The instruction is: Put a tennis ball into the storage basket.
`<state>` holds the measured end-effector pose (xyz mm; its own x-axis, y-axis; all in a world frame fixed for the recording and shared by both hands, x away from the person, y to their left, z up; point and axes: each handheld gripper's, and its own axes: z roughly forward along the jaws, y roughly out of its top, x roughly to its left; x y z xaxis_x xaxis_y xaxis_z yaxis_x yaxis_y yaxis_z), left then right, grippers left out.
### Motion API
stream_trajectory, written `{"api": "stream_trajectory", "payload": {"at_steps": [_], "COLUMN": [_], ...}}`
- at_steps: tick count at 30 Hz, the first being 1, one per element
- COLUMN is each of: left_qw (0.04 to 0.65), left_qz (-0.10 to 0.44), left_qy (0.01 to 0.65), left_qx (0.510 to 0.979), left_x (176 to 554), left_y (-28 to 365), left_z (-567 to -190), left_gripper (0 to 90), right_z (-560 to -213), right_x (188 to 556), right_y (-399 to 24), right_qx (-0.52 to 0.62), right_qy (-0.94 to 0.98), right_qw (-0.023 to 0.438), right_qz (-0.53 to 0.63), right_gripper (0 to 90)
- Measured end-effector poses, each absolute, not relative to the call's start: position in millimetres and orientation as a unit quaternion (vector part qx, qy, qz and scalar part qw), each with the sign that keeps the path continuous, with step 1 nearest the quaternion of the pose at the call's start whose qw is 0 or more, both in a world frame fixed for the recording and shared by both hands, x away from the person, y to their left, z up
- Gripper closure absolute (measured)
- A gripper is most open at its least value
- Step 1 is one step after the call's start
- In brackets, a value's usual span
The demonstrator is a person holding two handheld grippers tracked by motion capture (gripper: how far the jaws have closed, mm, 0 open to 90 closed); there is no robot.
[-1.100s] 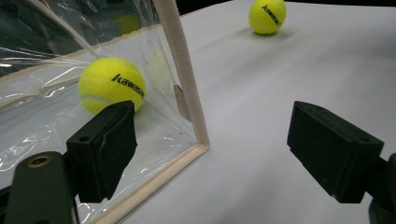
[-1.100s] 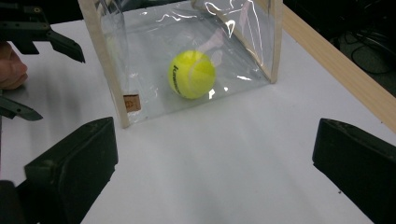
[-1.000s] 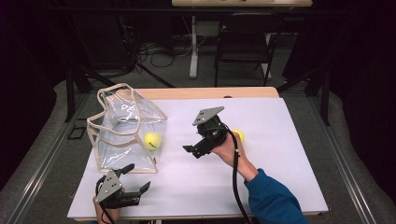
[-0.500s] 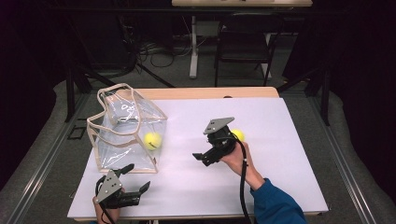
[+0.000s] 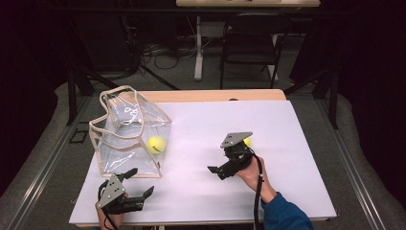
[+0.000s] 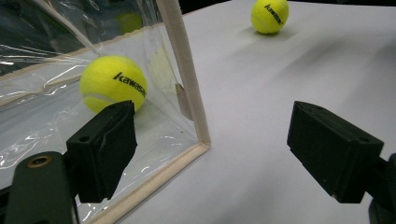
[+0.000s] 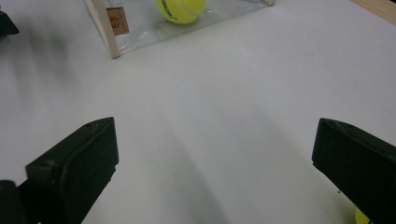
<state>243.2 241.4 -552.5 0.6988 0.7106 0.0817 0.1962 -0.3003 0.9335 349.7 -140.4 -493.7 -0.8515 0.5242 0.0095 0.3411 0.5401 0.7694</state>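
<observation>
Near the front left corner of the white table [image 5: 297, 143], your left gripper [image 5: 139, 184] rests with its jaws spread wide and nothing between them, just in front of the clear bag [image 5: 129, 129]. That bag stands upright on the left side of the table, and one tennis ball [image 5: 156, 143] lies inside it against its right wall; the left gripper view shows this ball [image 6: 113, 84] behind the plastic, close to the bag's cream-trimmed corner. Your right gripper [image 5: 219, 170] hovers over the middle of the table, pointing left toward the bag, jaws wide apart and empty. A second tennis ball [image 5: 247, 142] lies on the bare table just behind that gripper, on its far side, partly hidden by the grey plate.
</observation>
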Motion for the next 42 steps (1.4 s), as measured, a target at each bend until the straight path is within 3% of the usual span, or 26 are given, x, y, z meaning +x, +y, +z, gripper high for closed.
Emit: {"api": "stream_trajectory", "payload": {"at_steps": [42], "left_qw": [0.513], "left_qz": [0.253], "left_qy": [0.287], "left_qx": [0.769], "left_x": [240.3], "left_y": [241.0], "left_z": [-550.4], "left_gripper": [16.0], "right_z": [-526.4], "right_x": [329.6], "right_y": [-176.0], "right_qx": [0.289], "right_qy": [0.873], "right_qw": [0.113], "right_qz": [0.377], "right_gripper": [0.0]}}
